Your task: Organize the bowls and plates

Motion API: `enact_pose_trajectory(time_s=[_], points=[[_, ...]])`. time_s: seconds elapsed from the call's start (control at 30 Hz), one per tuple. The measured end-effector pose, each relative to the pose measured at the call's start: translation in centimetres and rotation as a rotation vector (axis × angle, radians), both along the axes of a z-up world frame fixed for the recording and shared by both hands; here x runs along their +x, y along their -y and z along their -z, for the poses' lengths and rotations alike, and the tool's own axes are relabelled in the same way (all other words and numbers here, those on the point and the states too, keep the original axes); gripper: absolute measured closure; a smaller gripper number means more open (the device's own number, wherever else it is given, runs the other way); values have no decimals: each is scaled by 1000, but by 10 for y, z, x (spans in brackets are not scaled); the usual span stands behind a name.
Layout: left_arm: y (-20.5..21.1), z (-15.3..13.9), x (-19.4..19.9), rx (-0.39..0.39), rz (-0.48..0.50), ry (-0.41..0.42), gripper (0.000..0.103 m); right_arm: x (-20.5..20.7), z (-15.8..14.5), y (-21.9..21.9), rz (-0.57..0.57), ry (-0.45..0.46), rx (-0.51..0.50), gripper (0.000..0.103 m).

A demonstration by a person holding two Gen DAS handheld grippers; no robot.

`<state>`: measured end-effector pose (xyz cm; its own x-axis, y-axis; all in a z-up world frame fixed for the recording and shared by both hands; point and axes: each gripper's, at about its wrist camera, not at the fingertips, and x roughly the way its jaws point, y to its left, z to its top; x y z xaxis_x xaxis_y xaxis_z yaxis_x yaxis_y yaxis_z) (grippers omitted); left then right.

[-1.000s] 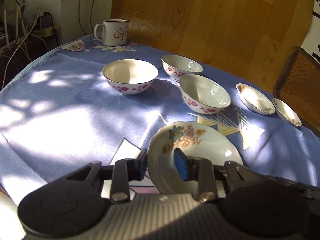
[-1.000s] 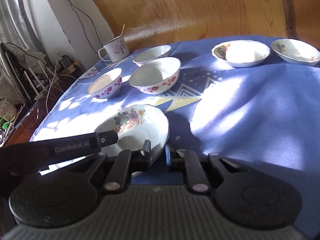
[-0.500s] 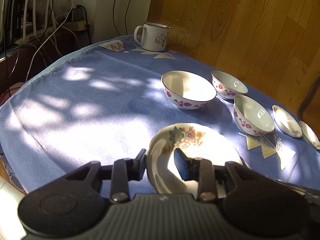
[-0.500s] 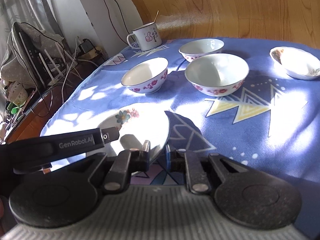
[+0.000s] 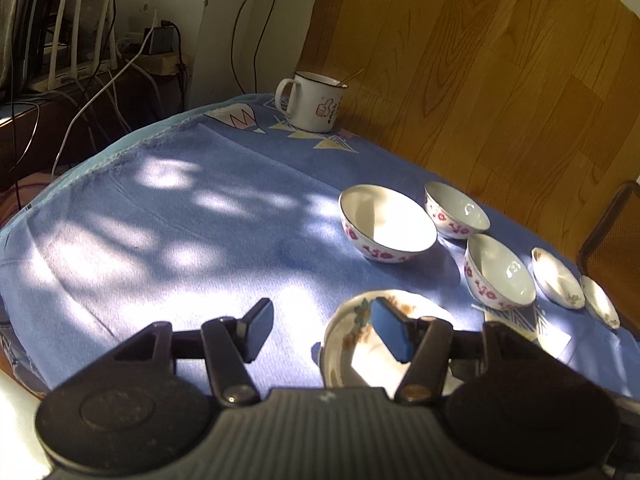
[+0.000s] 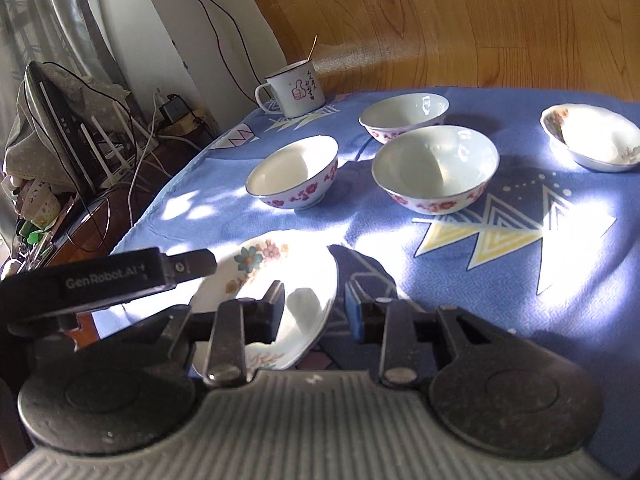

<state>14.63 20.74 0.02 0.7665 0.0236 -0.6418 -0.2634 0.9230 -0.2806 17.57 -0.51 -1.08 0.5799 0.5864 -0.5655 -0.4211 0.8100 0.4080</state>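
Left wrist view, items left to right: left gripper, jaws just opened wide, nothing pressed between them; a second ago the same pads pinched the near-left rim of the flowered plate, which now lies flat on the blue-clothed counter with its left rim inside the gap and the right pad hanging over its decorated part, apart from it as far as can be told. Beyond, at about 12 o'clock, an enamel mug; at 1 to 2 o'clock three rose-patterned bowls, each standing apart; at 3 o'clock two small saucers near the counter edge. Right wrist view, left to right: the left gripper's arm at 9 o'clock above the plate's left side; the flowered plate at 7 o'clock of the frame; right gripper, jaws also just parting, the plate's right rim between the pads but no longer squeezed, a visible gap at the blue pad. Judgement: the plate has been set down and released at a fresh spot left of the bowls; this placement appears finished, with bowls unstacked and saucers not yet gathered.
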Motion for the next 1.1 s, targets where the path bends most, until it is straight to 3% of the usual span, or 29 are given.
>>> enact_pose_trajectory(time_s=[0.13,0.3,0.47,0.57,0.67,0.73,0.93,1.1], points=[[0,-13,0,-5,-3,32,48,-1,-5,19,42,31,14,67],[56,-29,20,-21,191,51,51,11,-10,79,176,62,3,67],[148,-54,83,6,454,62,51,38,-15,166,372,53,16,67],[194,-48,145,20,514,-23,51,59,-9,205,430,-20,60,67],[224,-27,201,56,477,-136,54,77,0,223,449,-70,98,67],[236,-17,222,107,412,-159,54,87,5,225,440,-81,96,67],[241,8,246,163,303,-211,49,121,15,225,395,-112,81,68],[233,23,254,111,271,-258,40,136,18,221,380,-116,76,70]])
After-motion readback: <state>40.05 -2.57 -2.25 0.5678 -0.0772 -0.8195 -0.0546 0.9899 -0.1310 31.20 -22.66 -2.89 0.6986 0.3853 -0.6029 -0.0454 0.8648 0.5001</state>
